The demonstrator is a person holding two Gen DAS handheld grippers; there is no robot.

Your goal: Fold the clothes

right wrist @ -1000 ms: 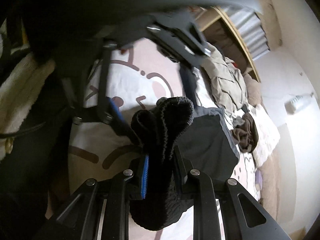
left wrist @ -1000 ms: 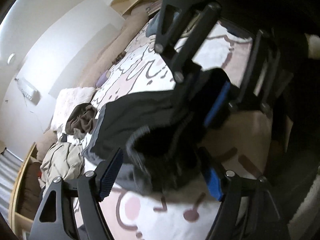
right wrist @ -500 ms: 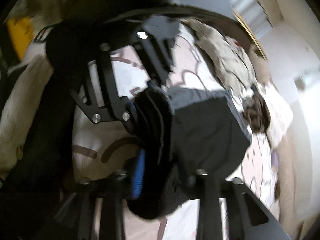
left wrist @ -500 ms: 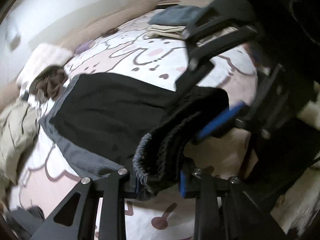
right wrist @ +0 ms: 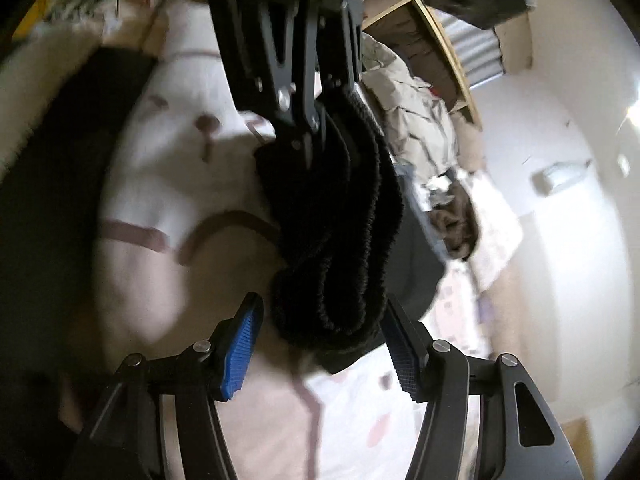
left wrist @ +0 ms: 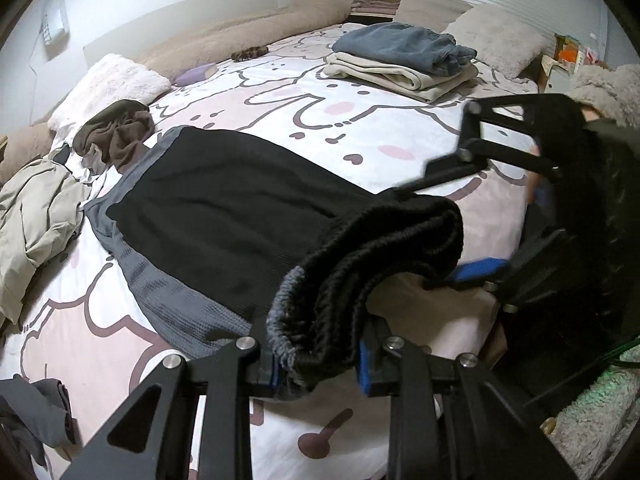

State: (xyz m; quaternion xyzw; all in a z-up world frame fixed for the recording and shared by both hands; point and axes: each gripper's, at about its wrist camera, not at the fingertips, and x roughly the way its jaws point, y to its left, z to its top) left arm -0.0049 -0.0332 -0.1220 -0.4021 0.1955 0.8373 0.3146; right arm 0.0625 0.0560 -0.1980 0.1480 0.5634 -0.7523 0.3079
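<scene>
A black garment with a grey lining (left wrist: 224,216) lies spread on the cartoon-print bed sheet (left wrist: 320,128). Its thick ribbed hem (left wrist: 360,264) is bunched and lifted off the bed. My left gripper (left wrist: 320,364) is shut on that hem at the bottom of the left wrist view. In the right wrist view it comes in from the top as the left gripper (right wrist: 316,128), clamped on the black garment (right wrist: 340,220). My right gripper (right wrist: 320,344) has its jaws opening. The hem's end hangs between the blue pads (right wrist: 240,344) without being pressed. From the left wrist, the right gripper (left wrist: 444,236) is at the right.
A folded blue and cream stack (left wrist: 404,60) sits at the far side of the bed. A crumpled brown garment (left wrist: 116,136) and a beige one (left wrist: 36,216) lie at the left, a grey one (left wrist: 36,412) at the near left. Pillows (left wrist: 108,84) line the wall.
My left gripper closed on the ribbed hem and rolled. My right gripper, which was clamped on the hem, has spread its jaws and dropped a little.
</scene>
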